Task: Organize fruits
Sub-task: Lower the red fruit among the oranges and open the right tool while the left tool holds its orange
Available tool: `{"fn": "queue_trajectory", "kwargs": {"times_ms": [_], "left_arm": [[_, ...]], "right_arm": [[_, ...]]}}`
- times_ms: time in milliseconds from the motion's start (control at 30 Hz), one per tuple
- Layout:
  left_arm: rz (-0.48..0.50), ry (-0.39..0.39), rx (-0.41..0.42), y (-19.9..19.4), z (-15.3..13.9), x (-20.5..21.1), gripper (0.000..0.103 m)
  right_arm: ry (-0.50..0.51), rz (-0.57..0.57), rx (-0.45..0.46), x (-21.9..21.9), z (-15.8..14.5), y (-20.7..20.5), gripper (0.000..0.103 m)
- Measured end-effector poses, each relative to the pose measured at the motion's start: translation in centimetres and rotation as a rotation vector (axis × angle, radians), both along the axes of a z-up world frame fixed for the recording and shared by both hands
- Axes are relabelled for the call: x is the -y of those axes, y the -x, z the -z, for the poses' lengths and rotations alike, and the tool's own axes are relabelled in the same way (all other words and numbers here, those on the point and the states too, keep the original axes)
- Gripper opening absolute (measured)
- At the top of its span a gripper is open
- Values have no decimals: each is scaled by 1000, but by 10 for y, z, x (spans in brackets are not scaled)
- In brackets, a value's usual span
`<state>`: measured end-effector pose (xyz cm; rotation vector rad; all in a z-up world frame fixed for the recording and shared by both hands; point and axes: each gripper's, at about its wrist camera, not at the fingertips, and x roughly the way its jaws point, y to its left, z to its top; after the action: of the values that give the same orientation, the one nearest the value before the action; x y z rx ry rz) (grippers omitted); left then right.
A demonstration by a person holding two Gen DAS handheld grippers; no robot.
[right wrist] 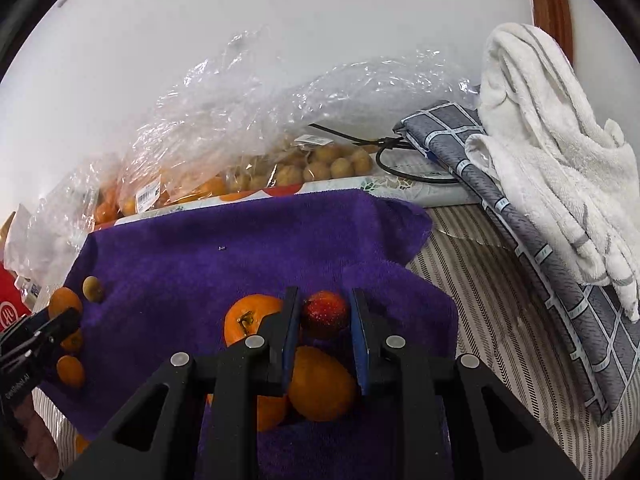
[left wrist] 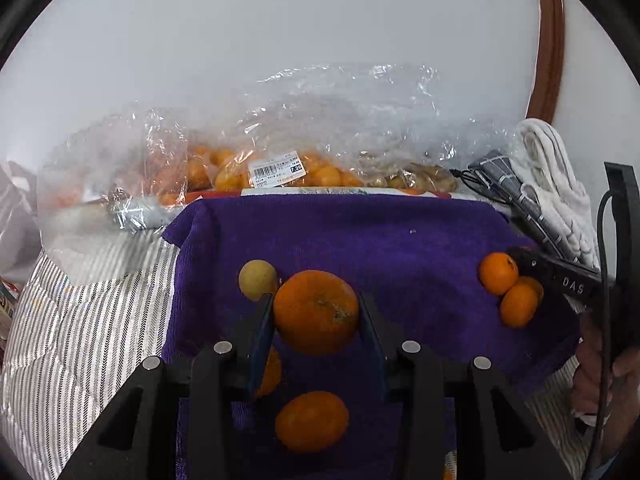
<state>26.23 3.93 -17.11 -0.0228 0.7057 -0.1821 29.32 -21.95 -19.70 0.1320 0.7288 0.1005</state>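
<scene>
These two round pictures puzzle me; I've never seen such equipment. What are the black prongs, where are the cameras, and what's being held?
A person holds a hand-held two-finger clamp in each hand, each with a fisheye camera looking along its fingers. In the left-hand view, the left gripper clamps a large orange. In the right-hand view, the right gripper is shut on a strawberry. Below lies a purple towel with small oranges and a yellowish fruit. Behind are plastic bags of fruit; a white towel sits at right.
</scene>
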Motion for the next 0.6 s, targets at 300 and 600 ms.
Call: {"fn": "queue_trajectory", "kwargs": {"times_ms": [300, 600], "left_arm": [[-3, -33, -11, -2, 7, 4, 39], [8, -22, -5, -1, 6, 3, 39]], "right_arm": [[29, -7, -4, -2, 0, 3, 28], [12, -13, 7, -3, -6, 9, 50]]}}
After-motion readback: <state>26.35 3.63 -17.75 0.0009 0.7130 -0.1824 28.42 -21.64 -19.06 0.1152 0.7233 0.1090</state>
